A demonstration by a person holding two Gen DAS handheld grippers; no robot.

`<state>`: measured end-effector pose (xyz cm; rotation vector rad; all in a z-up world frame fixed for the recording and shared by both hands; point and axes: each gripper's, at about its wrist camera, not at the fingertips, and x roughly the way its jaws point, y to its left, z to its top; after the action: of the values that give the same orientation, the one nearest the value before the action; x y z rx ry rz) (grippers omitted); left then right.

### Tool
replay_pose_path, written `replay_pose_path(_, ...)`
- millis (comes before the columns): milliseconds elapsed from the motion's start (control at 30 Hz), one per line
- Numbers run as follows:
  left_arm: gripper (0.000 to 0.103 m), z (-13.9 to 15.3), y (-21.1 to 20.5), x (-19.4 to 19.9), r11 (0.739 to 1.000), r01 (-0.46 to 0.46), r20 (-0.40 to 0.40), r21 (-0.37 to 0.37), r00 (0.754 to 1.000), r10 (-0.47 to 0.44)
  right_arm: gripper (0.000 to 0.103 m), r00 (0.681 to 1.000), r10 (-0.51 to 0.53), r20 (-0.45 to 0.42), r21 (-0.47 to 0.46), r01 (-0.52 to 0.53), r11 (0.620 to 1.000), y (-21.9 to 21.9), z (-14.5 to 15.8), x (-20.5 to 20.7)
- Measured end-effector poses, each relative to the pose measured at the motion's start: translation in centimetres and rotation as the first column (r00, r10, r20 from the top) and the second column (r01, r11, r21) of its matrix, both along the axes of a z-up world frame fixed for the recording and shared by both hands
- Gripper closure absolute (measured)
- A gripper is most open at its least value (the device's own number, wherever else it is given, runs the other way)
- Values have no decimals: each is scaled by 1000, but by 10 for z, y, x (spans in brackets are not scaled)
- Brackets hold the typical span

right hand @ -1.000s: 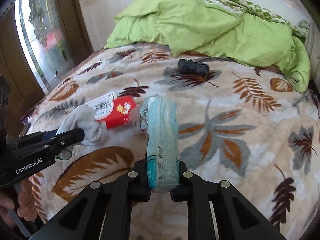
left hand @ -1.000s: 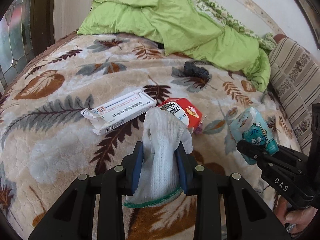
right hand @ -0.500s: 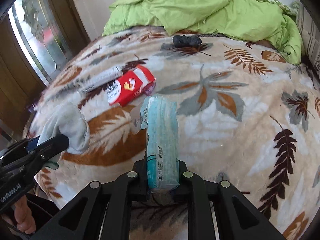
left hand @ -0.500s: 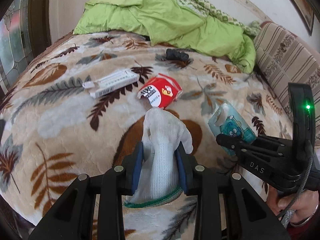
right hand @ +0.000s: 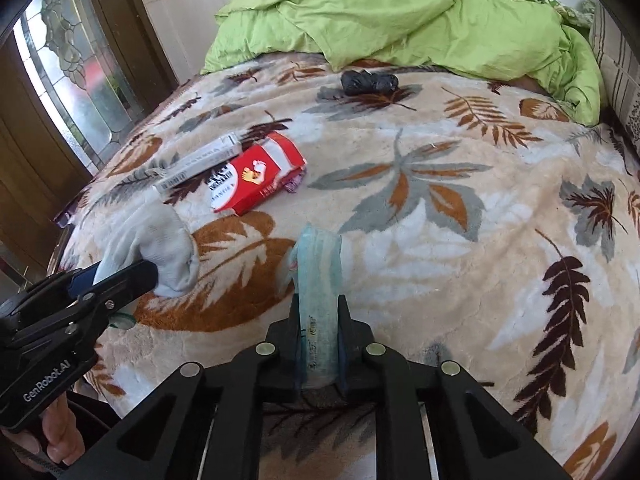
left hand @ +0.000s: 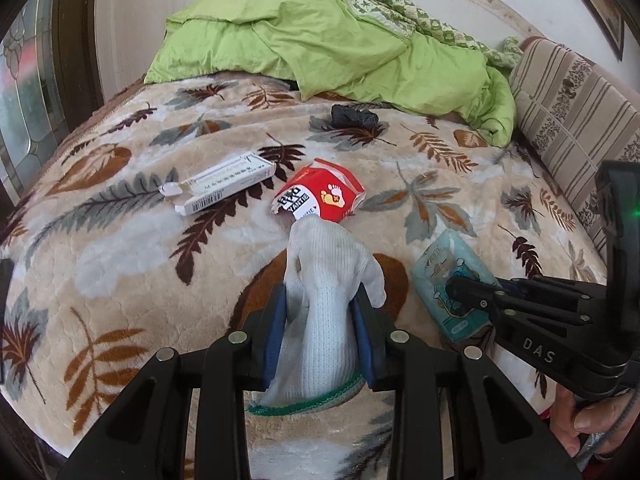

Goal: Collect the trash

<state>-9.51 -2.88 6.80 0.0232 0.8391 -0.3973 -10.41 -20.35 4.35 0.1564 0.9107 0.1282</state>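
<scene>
A: Leafy blanket (left hand: 120,280) covers the whole bed; its near edge curves down right below both grippers.

B: What do the jaws hold?

A: Left gripper (left hand: 320,320) has its jaws closed on a white glove (left hand: 324,280). Right gripper (right hand: 319,320) has its jaws closed on a blue tissue pack (right hand: 318,276).

B: Where is open room?

A: On the right side. A red packet (right hand: 256,176) and white box (right hand: 196,166) lie mid-bed, a black bag (right hand: 368,82) near the green quilt (right hand: 400,12).

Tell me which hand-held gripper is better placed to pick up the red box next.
Neither is free: the left hand-held gripper holds a white glove, the right a tissue pack. Once emptied, probably left: the red box lies just beyond its glove.
</scene>
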Motion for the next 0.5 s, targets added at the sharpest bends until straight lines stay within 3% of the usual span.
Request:
replay_pose_path(267, 72, 11, -5, -10, 997, -33, 128, 70, 991, 24, 90, 975, -63, 213, 22, 59, 998, 3, 43, -35)
replay_pose_path(500, 72, 14, -9, -12, 996, -32, 162, 88, 987, 17, 90, 962, -44, 270, -31, 55, 998, 14, 50, -46)
